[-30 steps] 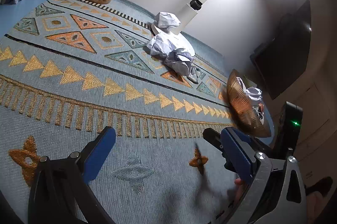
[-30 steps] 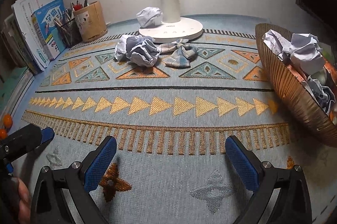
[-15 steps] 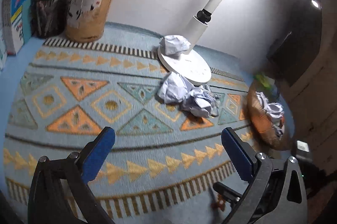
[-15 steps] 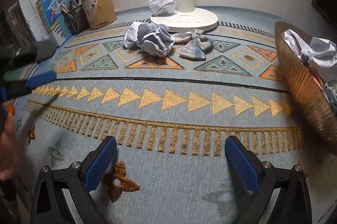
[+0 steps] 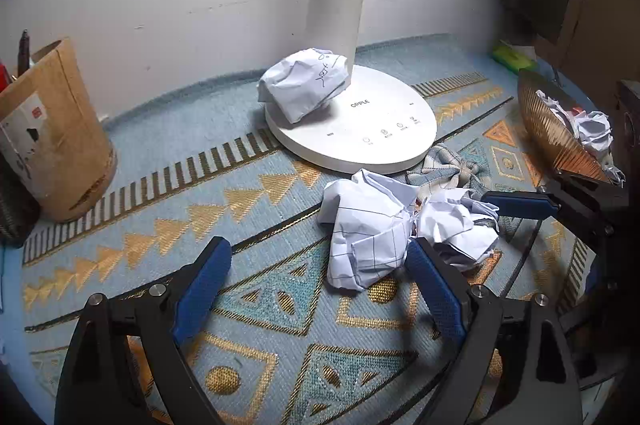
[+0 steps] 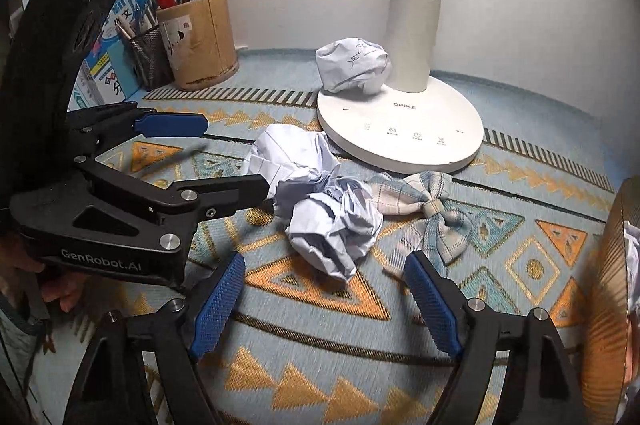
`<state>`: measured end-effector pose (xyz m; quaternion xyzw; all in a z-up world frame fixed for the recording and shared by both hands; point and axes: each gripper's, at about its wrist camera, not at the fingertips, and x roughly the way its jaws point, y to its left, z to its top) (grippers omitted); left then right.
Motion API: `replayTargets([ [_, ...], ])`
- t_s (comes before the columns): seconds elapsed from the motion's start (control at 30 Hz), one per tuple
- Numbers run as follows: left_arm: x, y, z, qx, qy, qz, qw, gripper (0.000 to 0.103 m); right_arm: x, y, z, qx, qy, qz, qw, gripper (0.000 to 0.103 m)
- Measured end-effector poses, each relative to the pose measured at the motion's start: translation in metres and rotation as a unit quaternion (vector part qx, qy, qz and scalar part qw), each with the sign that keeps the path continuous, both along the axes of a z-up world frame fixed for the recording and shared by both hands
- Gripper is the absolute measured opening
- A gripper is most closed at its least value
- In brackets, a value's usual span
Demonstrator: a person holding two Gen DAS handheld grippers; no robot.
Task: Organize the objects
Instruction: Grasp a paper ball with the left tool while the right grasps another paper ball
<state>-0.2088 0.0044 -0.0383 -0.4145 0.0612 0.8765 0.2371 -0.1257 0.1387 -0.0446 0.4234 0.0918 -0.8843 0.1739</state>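
Note:
Two crumpled paper balls lie side by side on the patterned mat, in front of the lamp base. My left gripper (image 5: 320, 265) is closing its jaws; the left ball (image 5: 368, 229) lies at the fingertips, partly between them, with no pad pressing on it. My right gripper (image 6: 326, 285) is closing too, and the right ball (image 6: 328, 225) sits just ahead of its fingertips, untouched. The left gripper (image 6: 236, 155) reaches in from the left beside the left ball (image 6: 288, 153). A third ball (image 5: 304, 85) rests on the lamp base.
A white lamp base (image 6: 400, 133) stands behind the balls. A plaid bow (image 6: 424, 209) lies to their right. A ribbed golden bowl (image 5: 556, 141) with paper in it stands at the right edge. A cardboard pen holder (image 6: 200, 41), a mesh cup (image 6: 150, 57) and books (image 6: 100, 69) stand at the back left.
Both grippers have moved forward across the mat to the two paper balls. The left gripper has rolled level. Both pairs of jaws stand narrower than before.

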Motion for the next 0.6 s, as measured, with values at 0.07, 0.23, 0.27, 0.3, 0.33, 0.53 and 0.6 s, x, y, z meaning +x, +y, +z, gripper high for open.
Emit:
replayTargets([
  [0.07, -0.007, 0.004, -0.004, 0.002, -0.016, 0.004, 0.9999, 0.086, -0.011, -0.001, -0.005, 0.005, 0.002, -0.002, 1.0, 0.075],
  [0.23, -0.008, 0.017, -0.005, 0.0, -0.015, 0.006, 0.9999, 0.086, -0.017, 0.009, -0.007, -0.02, -0.011, -0.017, 1.0, 0.059],
  [0.27, -0.007, 0.02, -0.003, -0.004, -0.007, 0.01, 0.9999, 0.078, -0.016, 0.01, -0.006, -0.019, -0.009, -0.021, 1.0, 0.053],
  [0.3, -0.008, 0.022, -0.002, -0.01, 0.0, 0.018, 0.9998, 0.056, -0.014, 0.009, -0.006, -0.012, -0.003, -0.024, 1.0, 0.05],
  [0.33, -0.009, 0.023, -0.002, -0.016, 0.002, 0.032, 0.9993, 0.048, -0.012, 0.009, -0.005, -0.006, 0.004, -0.028, 1.0, 0.047],
  [0.53, 0.024, 0.006, 0.012, 0.034, 0.011, 0.083, 0.9959, 0.043, 0.001, 0.015, 0.006, -0.004, 0.042, -0.052, 0.998, 0.047],
  [0.6, 0.055, -0.008, 0.017, 0.051, 0.011, 0.093, 0.9943, 0.043, 0.016, 0.019, 0.01, -0.008, 0.048, -0.054, 0.997, 0.047],
])
